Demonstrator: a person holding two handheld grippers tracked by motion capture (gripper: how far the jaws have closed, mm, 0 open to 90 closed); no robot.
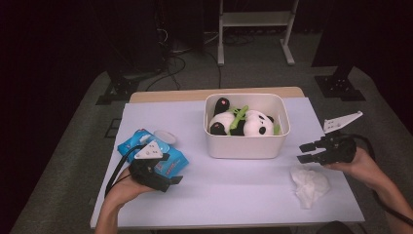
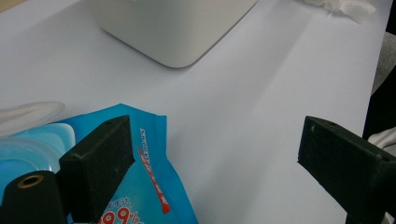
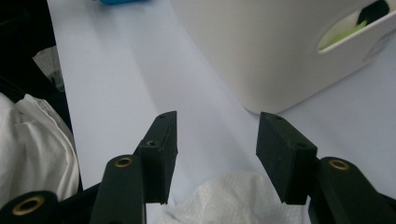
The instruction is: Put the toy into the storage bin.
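High view: crumpled tissue (image 1: 310,185) near table edge (image 1: 358,214).

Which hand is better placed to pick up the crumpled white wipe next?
The right. The right gripper hangs open just above the crumpled wipe, which shows below its fingers in its own view. The left gripper sits across the table over the blue wipes pack.

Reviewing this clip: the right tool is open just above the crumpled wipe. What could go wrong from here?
1. The right tool might pinch only a loose fold of the wipe, so it could unravel or slip out.
2. It is close to the white bin; swinging over could knock its wall.
3. The left tool stands open beside the wipes pack, one pad over its edge, so the pack could shift.
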